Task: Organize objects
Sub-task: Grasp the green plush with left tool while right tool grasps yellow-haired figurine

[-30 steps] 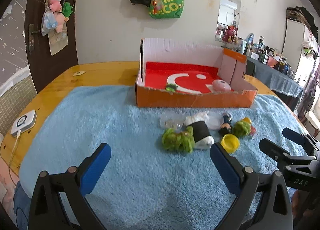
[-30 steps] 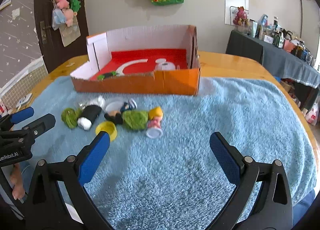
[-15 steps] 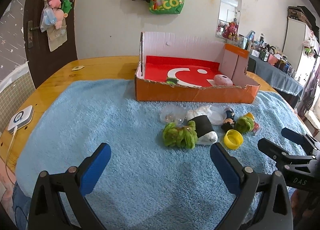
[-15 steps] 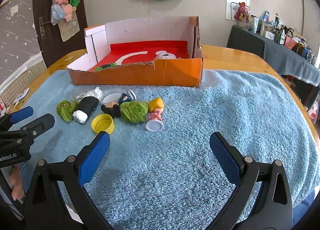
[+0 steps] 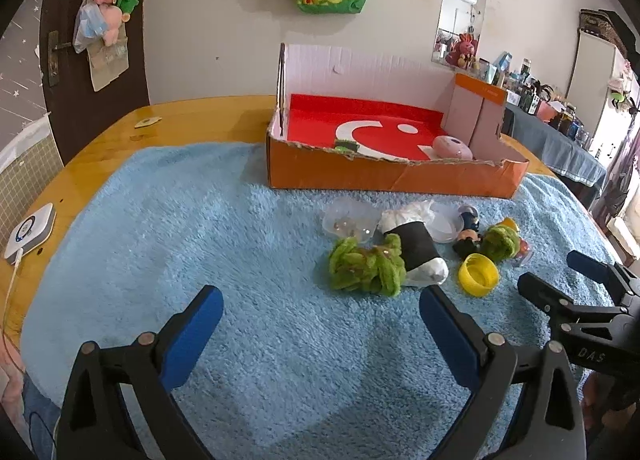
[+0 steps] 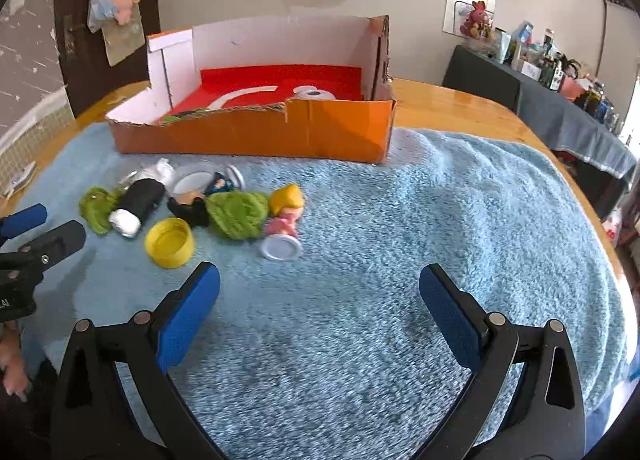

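A cluster of small objects lies on the blue towel (image 5: 200, 240) in front of an orange cardboard box (image 5: 392, 176): a green fuzzy bundle (image 5: 364, 266), a black-and-white roll (image 5: 416, 252), a yellow cap (image 5: 478, 274), a clear plastic cup (image 5: 350, 220) and small figurines. In the right wrist view I see the yellow cap (image 6: 170, 242), a green bundle (image 6: 236, 214) and a blonde figurine (image 6: 284, 216). The box holds a pink object (image 5: 452, 148). My left gripper (image 5: 320, 316) is open, just short of the green bundle. My right gripper (image 6: 320, 300) is open, just short of the figurine.
The towel covers a wooden table (image 5: 192, 116). A white device (image 5: 30, 228) with a cable lies at the table's left edge. A dark side table (image 6: 560, 112) crowded with items stands at the right. Bags hang on the wall behind the box.
Both grippers have moved forward toward the object cluster; the objects and box appear larger and nearer. Both stay open.
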{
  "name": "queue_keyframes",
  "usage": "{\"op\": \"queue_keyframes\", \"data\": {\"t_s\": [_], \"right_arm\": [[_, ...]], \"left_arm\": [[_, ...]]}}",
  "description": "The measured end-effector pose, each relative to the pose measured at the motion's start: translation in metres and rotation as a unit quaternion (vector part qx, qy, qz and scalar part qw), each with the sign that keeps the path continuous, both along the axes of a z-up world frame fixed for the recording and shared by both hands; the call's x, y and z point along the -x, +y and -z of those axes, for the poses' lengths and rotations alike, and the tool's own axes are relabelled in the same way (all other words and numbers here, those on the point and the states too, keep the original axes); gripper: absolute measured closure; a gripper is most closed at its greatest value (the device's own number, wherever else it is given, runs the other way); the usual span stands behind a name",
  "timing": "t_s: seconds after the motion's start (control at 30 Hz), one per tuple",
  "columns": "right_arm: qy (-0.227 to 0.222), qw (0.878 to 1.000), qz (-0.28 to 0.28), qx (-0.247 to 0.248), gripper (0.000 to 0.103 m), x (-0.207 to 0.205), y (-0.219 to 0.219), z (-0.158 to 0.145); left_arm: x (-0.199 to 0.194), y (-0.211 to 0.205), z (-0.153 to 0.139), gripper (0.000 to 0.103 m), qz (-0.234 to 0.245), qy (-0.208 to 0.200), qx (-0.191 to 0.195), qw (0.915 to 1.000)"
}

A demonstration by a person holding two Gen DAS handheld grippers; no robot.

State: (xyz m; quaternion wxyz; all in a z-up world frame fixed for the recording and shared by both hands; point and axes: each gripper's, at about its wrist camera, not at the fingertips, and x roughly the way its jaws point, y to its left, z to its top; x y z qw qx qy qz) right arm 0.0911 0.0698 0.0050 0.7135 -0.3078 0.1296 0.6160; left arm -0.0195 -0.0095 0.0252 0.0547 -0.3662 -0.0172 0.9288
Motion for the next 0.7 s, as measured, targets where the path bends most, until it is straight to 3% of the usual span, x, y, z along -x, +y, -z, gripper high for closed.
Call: {"op": "queue_keyframes", "data": {"t_s": [0.17,0.23,0.57,0.7], "right_arm": [[-0.01,1.0,0.003,0.014,0.002,-0.001,0.009,-0.003],[-0.016,1.0,0.003,0.023,0.007,0.0,0.014,-0.005],[0.014,0.998,-0.021,0.06,0.048,-0.006,0.036,-0.012],[0.016,0.997,-0.033,0.061,0.058,-0.004,0.04,-0.013]], "left_arm": [[0.01,-0.001,0.003,0.01,0.005,-0.013,0.001,0.9999],[0.016,-0.001,0.003,0.011,0.01,-0.019,0.0,0.9998],[0.038,0.007,0.003,0.03,0.052,-0.041,-0.024,0.9976],[0.042,0.009,0.003,0.039,0.065,-0.042,-0.033,0.9965]]}}
